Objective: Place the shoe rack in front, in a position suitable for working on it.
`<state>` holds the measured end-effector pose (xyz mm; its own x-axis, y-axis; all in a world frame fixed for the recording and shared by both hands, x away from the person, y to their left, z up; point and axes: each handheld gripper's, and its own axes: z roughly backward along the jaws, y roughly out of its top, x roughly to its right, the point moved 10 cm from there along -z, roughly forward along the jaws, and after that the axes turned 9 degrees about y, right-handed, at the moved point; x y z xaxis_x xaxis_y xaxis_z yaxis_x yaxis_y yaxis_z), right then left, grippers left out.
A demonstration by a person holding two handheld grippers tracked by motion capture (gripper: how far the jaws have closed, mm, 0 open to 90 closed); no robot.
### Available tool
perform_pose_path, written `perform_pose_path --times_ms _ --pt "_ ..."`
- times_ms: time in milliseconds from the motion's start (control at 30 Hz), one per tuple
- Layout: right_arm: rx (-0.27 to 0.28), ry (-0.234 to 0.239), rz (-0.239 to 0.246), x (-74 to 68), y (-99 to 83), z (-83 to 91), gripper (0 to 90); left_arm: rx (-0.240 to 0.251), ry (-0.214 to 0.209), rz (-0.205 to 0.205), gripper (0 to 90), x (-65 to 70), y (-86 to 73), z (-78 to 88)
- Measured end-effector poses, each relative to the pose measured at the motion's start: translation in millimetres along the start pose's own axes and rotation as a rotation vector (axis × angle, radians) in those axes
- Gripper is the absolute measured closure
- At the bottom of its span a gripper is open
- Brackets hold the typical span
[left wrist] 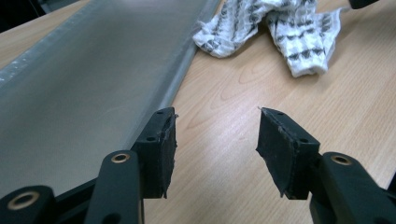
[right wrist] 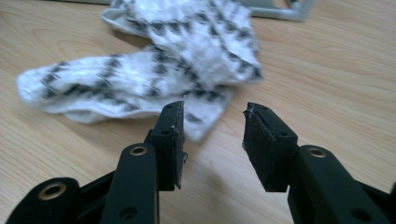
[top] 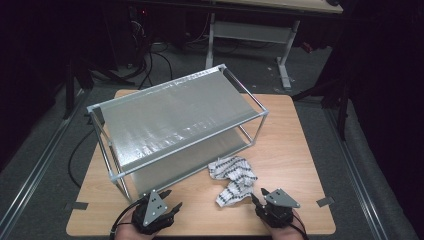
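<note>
A crumpled white cloth with a black check pattern (top: pixel 233 179) lies on the wooden table, in front of a two-tier metal rack (top: pixel 175 125). My left gripper (top: pixel 170 200) is at the table's near edge, left of the cloth, open with only bare wood between its jaws (left wrist: pixel 216 135). My right gripper (top: pixel 257 196) is at the near edge just right of the cloth's near end, open. In the right gripper view the cloth (right wrist: pixel 154 70) lies just beyond the tips of the right gripper (right wrist: pixel 214 126), with nothing between the jaws. The cloth (left wrist: pixel 275 28) appears far off in the left gripper view.
The rack's lower shelf (left wrist: pixel 84 88) runs along the left of the left gripper view, close to that gripper. Bare wood table (top: pixel 300 150) lies to the right of the cloth. Beyond the table are a dark floor, cables and a white desk frame (top: pixel 250 35).
</note>
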<state>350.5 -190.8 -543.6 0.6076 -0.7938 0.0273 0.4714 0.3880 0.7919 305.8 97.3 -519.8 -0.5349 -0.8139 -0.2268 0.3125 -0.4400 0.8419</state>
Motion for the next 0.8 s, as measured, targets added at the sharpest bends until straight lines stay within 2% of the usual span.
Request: perform_pose_path --times_ms 133,267,433,633,667,800 --pt "0.006 -0.007 -0.035 6.5 -2.8 3.4 55.6 0.005 0.002 -0.012 46.8 2.3 3.0 0.1" --pt "-0.007 -0.01 -0.008 4.0 -5.1 3.2 54.6 0.008 0.001 -0.013 46.8 3.4 4.7 -2.1" --pt "-0.008 -0.004 0.0 1.4 -5.8 4.5 54.3 -0.004 -0.006 -0.016 46.7 4.8 3.8 -6.2" --pt "0.027 0.048 0.04 -17.7 9.7 1.6 54.1 -0.008 0.011 -0.02 46.6 2.8 0.1 -0.2" --pt "0.034 0.06 0.049 -22.4 13.7 -0.1 53.3 -0.004 0.024 -0.023 46.6 1.3 -2.4 4.3" --pt "0.038 0.096 0.118 -41.7 26.3 -12.4 51.3 0.001 0.041 -0.021 46.5 -2.7 -5.7 13.3"
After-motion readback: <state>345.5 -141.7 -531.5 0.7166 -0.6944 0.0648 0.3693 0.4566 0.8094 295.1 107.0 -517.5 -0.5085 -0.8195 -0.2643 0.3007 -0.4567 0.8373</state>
